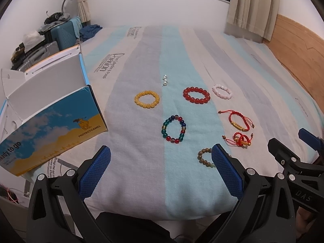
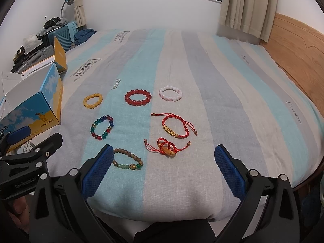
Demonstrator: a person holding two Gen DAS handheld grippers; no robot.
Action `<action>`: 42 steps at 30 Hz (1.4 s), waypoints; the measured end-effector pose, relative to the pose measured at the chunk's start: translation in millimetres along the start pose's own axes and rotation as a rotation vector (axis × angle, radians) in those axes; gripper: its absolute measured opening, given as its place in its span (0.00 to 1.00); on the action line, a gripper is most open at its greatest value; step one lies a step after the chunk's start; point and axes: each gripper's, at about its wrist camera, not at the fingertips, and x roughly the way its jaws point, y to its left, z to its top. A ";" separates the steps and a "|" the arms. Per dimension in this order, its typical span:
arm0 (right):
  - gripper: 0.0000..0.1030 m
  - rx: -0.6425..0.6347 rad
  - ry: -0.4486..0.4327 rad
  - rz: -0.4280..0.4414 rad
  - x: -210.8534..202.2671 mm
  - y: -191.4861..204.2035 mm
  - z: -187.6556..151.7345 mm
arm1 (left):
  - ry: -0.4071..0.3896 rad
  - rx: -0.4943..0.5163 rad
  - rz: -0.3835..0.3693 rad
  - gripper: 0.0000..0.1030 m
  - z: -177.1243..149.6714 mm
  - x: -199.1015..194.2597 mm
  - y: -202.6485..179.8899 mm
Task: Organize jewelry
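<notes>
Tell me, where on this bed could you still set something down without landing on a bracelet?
The bedspread is bare right of the pink bracelet, toward the wooden headboard, and beyond the pearls. It is crowded around the two red cord bracelets and the wooden bead bracelet.

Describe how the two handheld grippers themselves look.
Both match: the left gripper and right gripper have black angular plastic frames with silver screws, and jaws lined with blue cross-hatched pads. White lettering marks the bodies: "GenRobot.AI" on the left gripper's side, "DAS" on the right's. No cables or sleeves show.
</notes>
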 end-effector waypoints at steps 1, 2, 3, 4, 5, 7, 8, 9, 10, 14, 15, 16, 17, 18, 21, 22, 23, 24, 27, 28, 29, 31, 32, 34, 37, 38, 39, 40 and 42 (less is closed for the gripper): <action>0.93 0.000 0.001 0.000 -0.1 0.7 0.0 | -0.001 0.001 0.000 0.94 -0.2 -0.1 -0.3; 0.93 0.001 0.000 0.002 -0.1 0.8 -0.2 | -0.001 0.000 -0.001 0.94 -0.5 -0.2 -0.7; 0.93 0.000 -0.001 0.001 -0.2 0.9 -0.3 | 0.000 0.000 -0.001 0.94 -0.5 0.0 -1.0; 0.93 -0.002 0.000 -0.001 0.2 1.3 -0.1 | 0.001 -0.001 -0.002 0.94 -0.7 0.1 -1.2; 0.93 -0.002 0.000 0.001 0.0 1.1 -0.1 | 0.002 -0.002 -0.002 0.94 -0.9 0.3 -1.2; 0.93 -0.001 0.000 0.002 -0.4 0.6 -0.4 | 0.002 -0.001 -0.002 0.94 -1.0 0.1 -1.6; 0.93 -0.001 0.000 0.002 -0.5 0.6 -0.4 | 0.003 -0.001 -0.001 0.94 -1.2 0.2 -1.8; 0.93 -0.002 -0.001 0.001 -0.6 0.7 -0.6 | 0.004 -0.002 -0.003 0.94 -0.9 0.3 -1.4; 0.93 -0.002 -0.001 0.001 -0.7 0.3 -0.5 | 0.006 -0.003 -0.004 0.94 -1.0 1.0 -1.2; 0.93 0.002 -0.004 0.002 -2.7 -0.6 0.4 | 0.018 -0.005 -0.012 0.94 -1.0 2.4 -1.2; 0.93 0.002 -0.005 0.003 -3.6 -1.2 1.3 | 0.024 -0.004 -0.015 0.94 -0.3 3.3 -1.3; 0.93 0.000 -0.007 0.005 -4.6 -2.8 3.7 | 0.034 0.000 -0.020 0.94 0.9 4.5 -2.0; 0.93 0.001 -0.005 0.006 -5.2 -5.4 7.4 | 0.047 0.006 -0.025 0.94 2.6 6.2 -2.9; 0.93 0.002 0.000 0.011 -5.1 -7.8 11.9 | 0.061 0.011 -0.028 0.94 4.2 8.1 -3.5; 0.93 -0.015 0.063 0.039 0.0 -18.3 34.5 | 0.144 0.021 -0.064 0.94 14.4 19.6 -6.4; 0.93 -0.022 0.112 0.063 5.6 -22.2 45.4 | 0.182 0.029 -0.062 0.94 18.7 25.4 -8.4; 0.93 -0.023 0.157 0.083 11.0 -26.0 54.1 | 0.224 0.043 -0.054 0.94 22.9 32.0 -11.4; 0.93 -0.022 0.190 0.096 15.2 -27.6 59.5 | 0.250 0.055 -0.054 0.94 25.5 36.4 -14.2; 0.93 -0.040 0.355 0.119 39.6 -33.1 80.1 | 0.361 0.092 -0.089 0.94 33.3 55.3 -25.5; 0.93 -0.049 0.391 0.126 46.1 -33.4 82.7 | 0.396 0.097 -0.100 0.94 35.3 60.9 -29.3; 0.93 -0.066 0.444 0.142 56.5 -32.9 87.3 | 0.419 0.098 -0.114 0.94 37.0 65.1 -33.2; 0.93 -0.073 0.498 0.148 70.5 -32.8 91.5 | 0.451 0.111 -0.140 0.94 38.0 72.9 -41.5; 0.93 -0.069 0.526 0.150 79.9 -33.7 93.3 | 0.474 0.121 -0.151 0.94 37.1 79.1 -46.4; 0.93 -0.055 0.560 0.150 92.7 -36.7 94.1 | 0.511 0.132 -0.160 0.94 34.4 89.8 -53.0; 0.87 -0.052 0.616 0.131 113.7 -38.8 88.2 | 0.541 0.145 -0.158 0.94 29.6 104.0 -60.9; 0.86 -0.052 0.633 0.132 119.9 -38.7 85.6 | 0.547 0.146 -0.155 0.94 27.7 108.3 -62.6; 0.83 -0.052 0.651 0.136 125.4 -38.0 82.0 | 0.552 0.147 -0.153 0.94 26.7 111.8 -63.9; 0.82 -0.051 0.674 0.137 133.3 -36.6 75.8 | 0.556 0.149 -0.149 0.94 25.1 116.5 -65.9; 0.79 -0.058 0.697 0.128 144.4 -34.3 68.1 | 0.566 0.155 -0.150 0.94 21.9 124.5 -69.1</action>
